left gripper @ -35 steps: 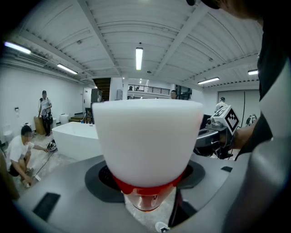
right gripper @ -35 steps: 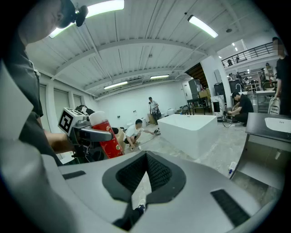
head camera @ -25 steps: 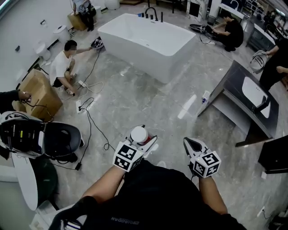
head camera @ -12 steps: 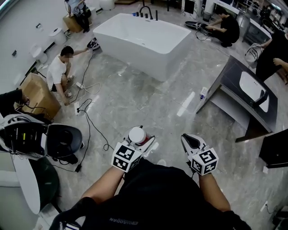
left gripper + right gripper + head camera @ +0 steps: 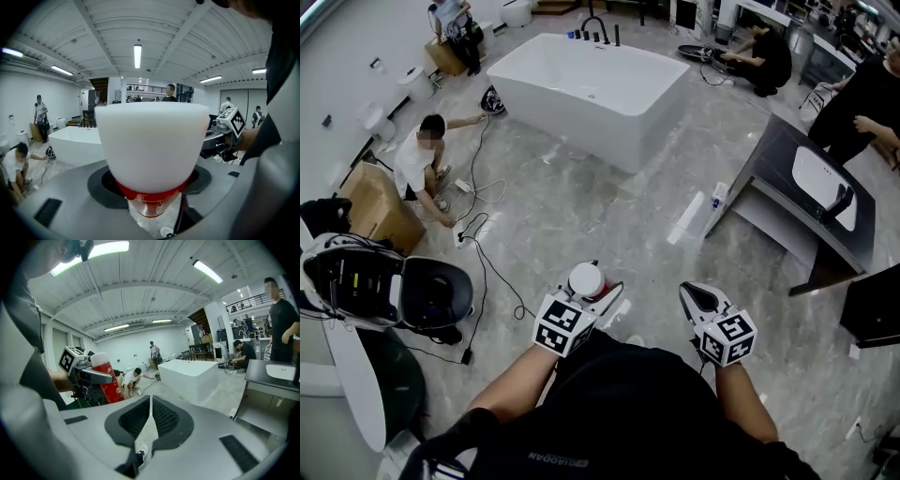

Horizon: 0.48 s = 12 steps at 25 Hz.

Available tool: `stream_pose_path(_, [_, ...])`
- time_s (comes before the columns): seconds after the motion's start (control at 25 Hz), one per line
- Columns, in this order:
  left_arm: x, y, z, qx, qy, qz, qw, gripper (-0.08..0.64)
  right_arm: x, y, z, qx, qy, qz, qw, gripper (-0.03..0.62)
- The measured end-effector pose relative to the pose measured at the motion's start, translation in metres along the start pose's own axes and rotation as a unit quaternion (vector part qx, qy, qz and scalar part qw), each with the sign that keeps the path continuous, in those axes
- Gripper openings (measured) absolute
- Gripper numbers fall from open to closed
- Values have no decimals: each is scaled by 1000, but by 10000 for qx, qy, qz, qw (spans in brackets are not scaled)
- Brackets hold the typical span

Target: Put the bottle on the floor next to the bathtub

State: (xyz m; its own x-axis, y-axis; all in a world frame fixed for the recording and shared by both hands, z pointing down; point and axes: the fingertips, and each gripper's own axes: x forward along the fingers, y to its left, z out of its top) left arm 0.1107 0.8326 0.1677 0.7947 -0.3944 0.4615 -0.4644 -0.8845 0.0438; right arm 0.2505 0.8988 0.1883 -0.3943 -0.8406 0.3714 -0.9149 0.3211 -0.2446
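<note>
My left gripper (image 5: pixel 598 292) is shut on a red bottle with a white cap (image 5: pixel 586 280), held upright close to my body. Its white cap (image 5: pixel 152 140) fills the left gripper view, with the red neck below it between the jaws. From the right gripper view the red bottle (image 5: pixel 104 379) shows at the left, clamped in the left gripper. My right gripper (image 5: pixel 698 298) is shut with nothing in it; its jaws meet in the right gripper view (image 5: pixel 150 416). The white bathtub (image 5: pixel 591 94) stands far ahead on the grey marble floor.
A person crouches by cables (image 5: pixel 420 164) left of the tub, near a cardboard box (image 5: pixel 377 208). A dark vanity with a sink (image 5: pixel 811 202) lies tilted at the right. A black and white machine (image 5: pixel 380 291) sits at my left. More people are at the back.
The view has shifted a little, so the tub and the crouching person sit slightly further left and up. Both grippers keep their places, the bottle still held.
</note>
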Motion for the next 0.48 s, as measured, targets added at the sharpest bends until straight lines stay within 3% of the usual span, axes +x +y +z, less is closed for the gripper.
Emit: stream_pose_path(0.48, [15,28,2,-67,143,17,9999,290,29,-13,3,223,124,33,9997,40])
